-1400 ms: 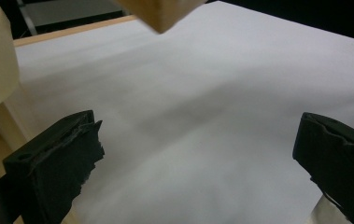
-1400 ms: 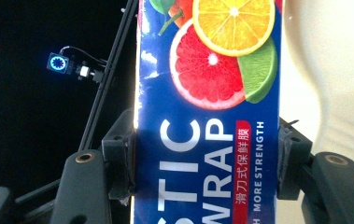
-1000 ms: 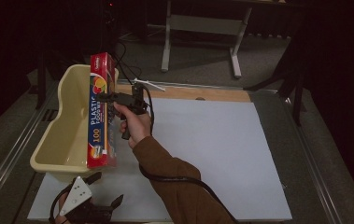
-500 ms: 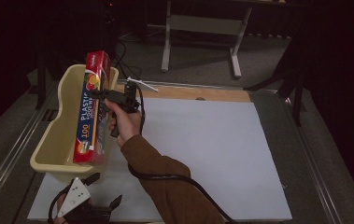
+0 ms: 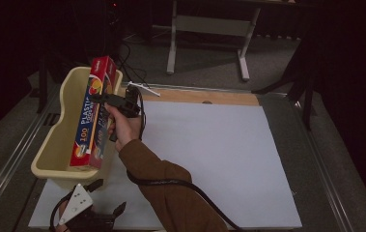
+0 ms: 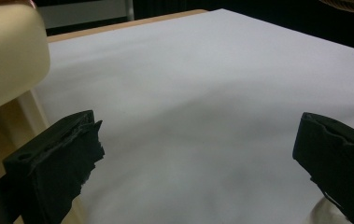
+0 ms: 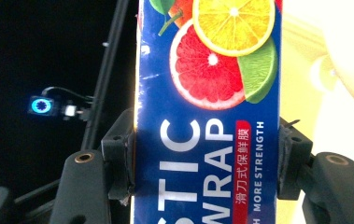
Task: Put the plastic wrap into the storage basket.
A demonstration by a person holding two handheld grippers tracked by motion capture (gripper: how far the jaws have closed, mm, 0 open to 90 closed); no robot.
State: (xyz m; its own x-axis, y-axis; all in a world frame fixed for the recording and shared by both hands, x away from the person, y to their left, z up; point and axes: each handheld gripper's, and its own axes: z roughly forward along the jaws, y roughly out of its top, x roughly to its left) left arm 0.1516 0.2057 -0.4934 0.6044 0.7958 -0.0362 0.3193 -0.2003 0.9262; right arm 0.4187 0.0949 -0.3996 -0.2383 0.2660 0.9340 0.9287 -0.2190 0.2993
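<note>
A long blue and red plastic wrap box (image 5: 91, 116) leans tilted in the cream plastic bin (image 5: 50, 145) at the table's left, its lower end inside near the front wall. My right gripper (image 5: 99, 99) is shut on the box around its middle. In the right gripper view both black pads press the sides of the plastic wrap box (image 7: 207, 116), my right gripper (image 7: 207, 154) closed on it, with the bin (image 7: 324, 93) behind. My left gripper (image 5: 108, 197) rests at the table's front left, apart from the bin. In its own view my left gripper (image 6: 198, 123) is open over the white sheet (image 6: 202, 84).
A white sheet (image 5: 209, 159) covers most of the table, with a wooden strip (image 5: 204, 96) along its far edge. A small white object (image 5: 142, 88) lies by the bin's far right corner. Metal stand legs (image 5: 173, 43) and cables sit on the floor behind.
My right gripper has carried the box leftward and down, from beside the bin's right wall to leaning inside the bin. The left gripper has stayed put.
</note>
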